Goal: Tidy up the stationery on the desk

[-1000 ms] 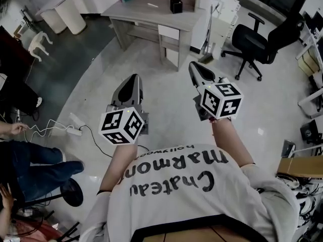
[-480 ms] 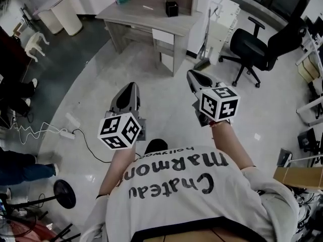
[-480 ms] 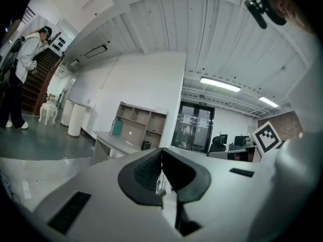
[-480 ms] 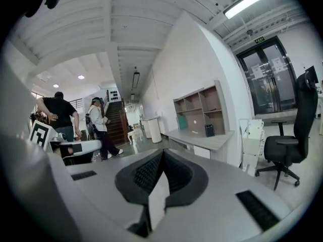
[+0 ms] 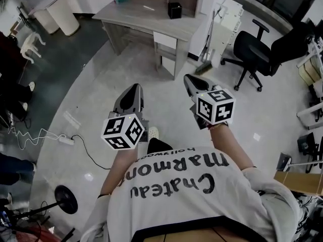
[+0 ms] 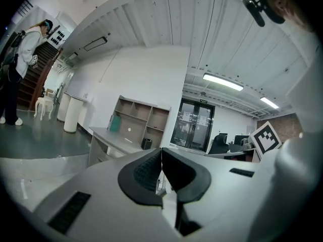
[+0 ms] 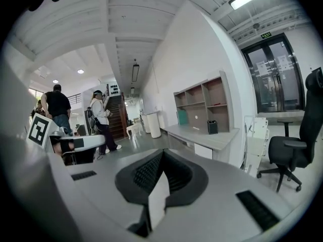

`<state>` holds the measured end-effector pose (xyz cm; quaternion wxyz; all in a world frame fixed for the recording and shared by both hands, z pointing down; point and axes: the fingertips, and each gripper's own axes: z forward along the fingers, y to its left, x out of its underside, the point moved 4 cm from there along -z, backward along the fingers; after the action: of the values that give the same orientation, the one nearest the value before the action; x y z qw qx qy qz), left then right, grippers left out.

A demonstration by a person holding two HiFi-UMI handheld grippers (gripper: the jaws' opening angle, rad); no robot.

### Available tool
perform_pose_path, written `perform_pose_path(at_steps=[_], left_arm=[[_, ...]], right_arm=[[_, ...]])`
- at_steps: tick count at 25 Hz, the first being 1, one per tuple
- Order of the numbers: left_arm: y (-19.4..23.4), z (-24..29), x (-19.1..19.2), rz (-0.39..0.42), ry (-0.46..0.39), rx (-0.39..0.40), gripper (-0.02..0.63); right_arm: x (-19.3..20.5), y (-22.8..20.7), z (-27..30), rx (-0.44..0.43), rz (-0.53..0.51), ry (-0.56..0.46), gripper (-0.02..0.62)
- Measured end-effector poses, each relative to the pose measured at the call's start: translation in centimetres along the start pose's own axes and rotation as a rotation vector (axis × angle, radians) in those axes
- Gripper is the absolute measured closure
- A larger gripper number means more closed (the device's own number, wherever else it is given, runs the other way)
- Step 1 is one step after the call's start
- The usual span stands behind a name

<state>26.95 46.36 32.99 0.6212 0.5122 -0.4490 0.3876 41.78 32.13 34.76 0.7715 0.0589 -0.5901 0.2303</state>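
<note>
The left gripper (image 5: 132,88) is closed on nothing, the desk (image 5: 126,15) far ahead holds a small black pot (image 5: 175,9) that looks light and stiff, best pinched at its rim, and the right gripper (image 5: 191,80) is closed, empty too.

Bare floor (image 5: 93,97) straight ahead, desk (image 5: 146,15) and office chair (image 5: 252,47) well beyond it.

The left forearm (image 5: 117,168) and right forearm (image 5: 231,147) reach forward side by side, well apart. The left gripper (image 5: 133,88) points about level, its jaws pressed together with nothing between them. The right gripper (image 5: 190,78) tilts slightly downward, its jaws likewise together and empty.
</note>
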Motion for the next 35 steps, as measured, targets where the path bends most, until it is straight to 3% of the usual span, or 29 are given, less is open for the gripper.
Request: perform_pose_path(at_steps=[12,23,29,35], left_arm=[[10.0,11.7,-5.8,0.013,0.01,0.035,0.589],[19.1,19.0,-11.3,0.021,-0.036,0.064,0.589],[21.5,20.4,-11.9,0.024,-0.041,0.077,0.589],[23.3,20.3,-9.9,-0.042,0.0,0.065,0.589]], right_arm=[[-6.2,-2.6,14.6,0.023,0.024,0.002,0.584],[-12.1,-3.0,25.7,0.047,0.016,-0.046,0.584],[-13.0,-3.0,28.5,0.062,0.015,-0.063,0.584],[-11.0,-2.6,29.8,0.05,0.05,-0.019,0.584]])
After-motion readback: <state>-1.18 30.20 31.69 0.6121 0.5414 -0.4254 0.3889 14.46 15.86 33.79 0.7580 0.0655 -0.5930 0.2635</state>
